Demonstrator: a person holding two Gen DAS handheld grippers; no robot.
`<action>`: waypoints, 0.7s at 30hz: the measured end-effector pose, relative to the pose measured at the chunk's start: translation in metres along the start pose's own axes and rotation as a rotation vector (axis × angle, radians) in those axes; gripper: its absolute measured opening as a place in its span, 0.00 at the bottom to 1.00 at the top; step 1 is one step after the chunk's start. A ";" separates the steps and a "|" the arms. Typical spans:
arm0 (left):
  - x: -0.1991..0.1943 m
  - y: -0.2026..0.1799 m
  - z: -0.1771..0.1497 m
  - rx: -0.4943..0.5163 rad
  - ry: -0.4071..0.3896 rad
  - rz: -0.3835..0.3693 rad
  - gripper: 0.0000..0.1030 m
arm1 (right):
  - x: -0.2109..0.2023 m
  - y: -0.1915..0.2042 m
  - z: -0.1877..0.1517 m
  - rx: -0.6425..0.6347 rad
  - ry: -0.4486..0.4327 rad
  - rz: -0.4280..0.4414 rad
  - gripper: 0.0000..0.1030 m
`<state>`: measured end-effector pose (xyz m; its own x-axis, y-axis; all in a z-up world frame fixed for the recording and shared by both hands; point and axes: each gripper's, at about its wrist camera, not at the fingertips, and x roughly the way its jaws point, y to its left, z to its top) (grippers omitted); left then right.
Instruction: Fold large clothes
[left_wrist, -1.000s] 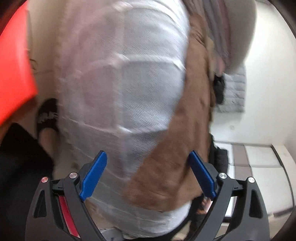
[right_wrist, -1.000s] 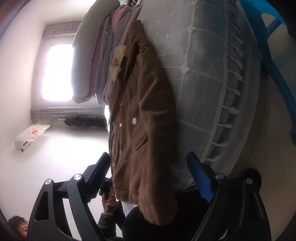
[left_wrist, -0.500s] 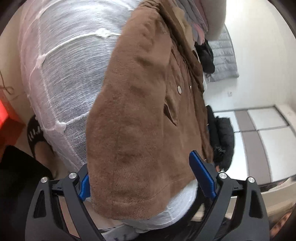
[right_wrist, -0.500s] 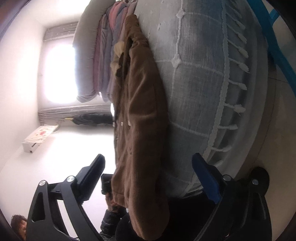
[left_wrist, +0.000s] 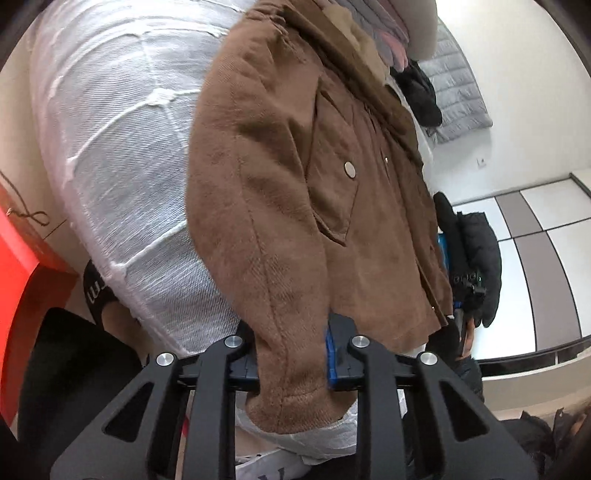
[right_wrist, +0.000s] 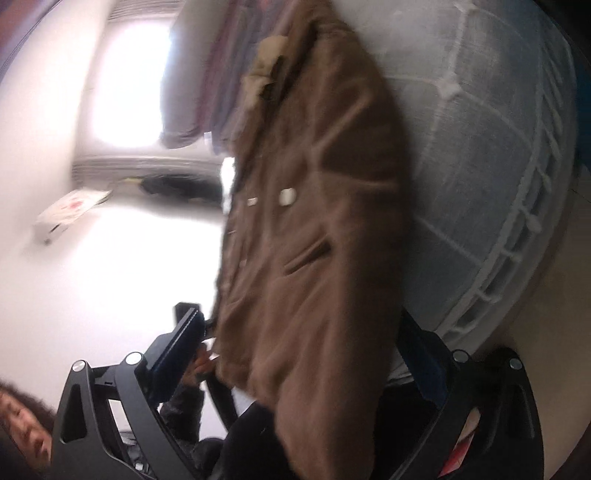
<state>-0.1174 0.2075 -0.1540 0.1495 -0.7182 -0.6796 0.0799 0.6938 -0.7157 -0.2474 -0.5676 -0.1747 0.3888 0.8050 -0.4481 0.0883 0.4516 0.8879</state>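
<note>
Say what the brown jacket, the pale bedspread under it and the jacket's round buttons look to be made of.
Jacket: brown, matte, fine ribs and a soft nap; likely corduroy, perhaps brushed cotton. Bedspread: pale woven cloth with raised white stitched lines; probably quilted cotton. Buttons: small, round, pale and shiny; metal snaps by the look, though plastic is possible.

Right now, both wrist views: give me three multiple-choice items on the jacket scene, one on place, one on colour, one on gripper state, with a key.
1. The brown jacket lies on:
A. a white-grey stitched bed cover
B. a wooden floor
C. a glass table

2. The round snap button on the jacket's chest pocket is:
A. red
B. silver
C. black

3. The left gripper is:
A. wide open, clear of cloth
B. out of view
C. closed on the jacket's sleeve cuff

Key: 1 A, the cover shows under and beside the jacket. 2 B, it shines pale metal. 3 C, both pads press the cuff, having just closed on it.
</note>
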 end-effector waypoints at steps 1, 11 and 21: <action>0.000 0.003 0.000 -0.013 0.004 -0.013 0.20 | 0.006 0.000 0.002 -0.012 0.027 -0.013 0.93; 0.009 0.016 0.004 -0.070 0.066 -0.076 0.25 | -0.002 0.007 -0.011 -0.014 -0.071 -0.123 0.16; -0.036 -0.073 -0.001 0.056 -0.141 -0.072 0.10 | -0.010 0.078 -0.016 -0.069 -0.214 0.170 0.09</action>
<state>-0.1299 0.1829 -0.0776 0.2782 -0.7545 -0.5944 0.1493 0.6453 -0.7492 -0.2592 -0.5340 -0.1029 0.5783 0.7751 -0.2546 -0.0546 0.3482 0.9358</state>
